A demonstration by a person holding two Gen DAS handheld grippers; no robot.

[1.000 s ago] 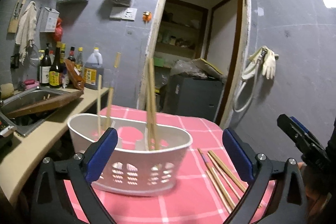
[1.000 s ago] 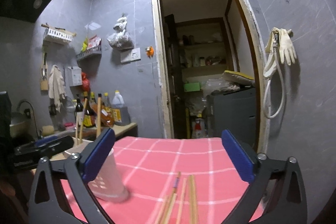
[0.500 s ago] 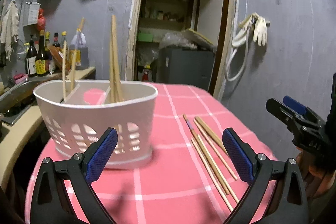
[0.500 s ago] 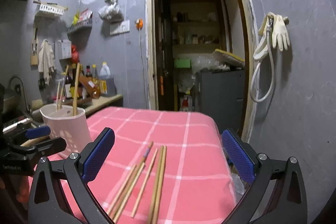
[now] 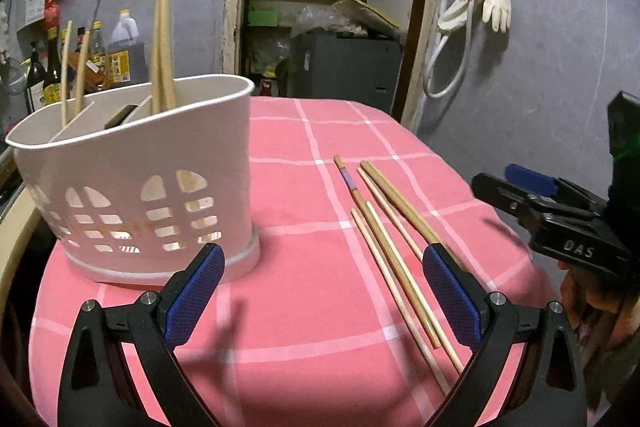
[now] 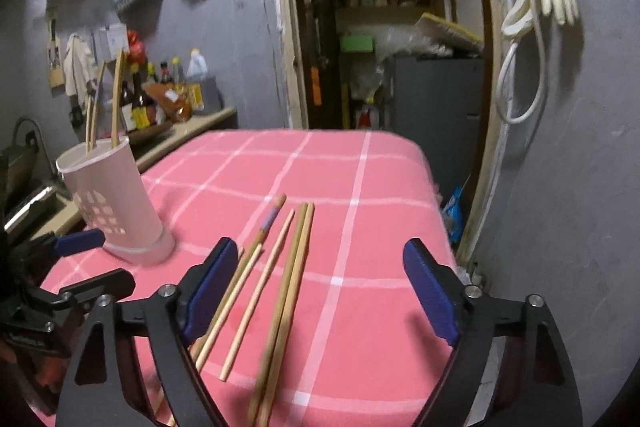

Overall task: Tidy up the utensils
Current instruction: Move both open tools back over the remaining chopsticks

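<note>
Both grippers have dropped toward the pink checked tabletop (image 5: 304,195) since the earlier frames, and the right gripper (image 6: 320,291) has just been narrowing its jaws, which remain parted with chopsticks (image 6: 280,291) lying on the cloth between them, untouched. Left gripper (image 5: 322,291) hangs released, empty, between the white slotted utensil basket (image 5: 136,183), which holds upright chopsticks, and the loose ones. Bottles (image 5: 120,55) crowd the counter behind. "DAS" is printed on the right gripper's body.
</note>
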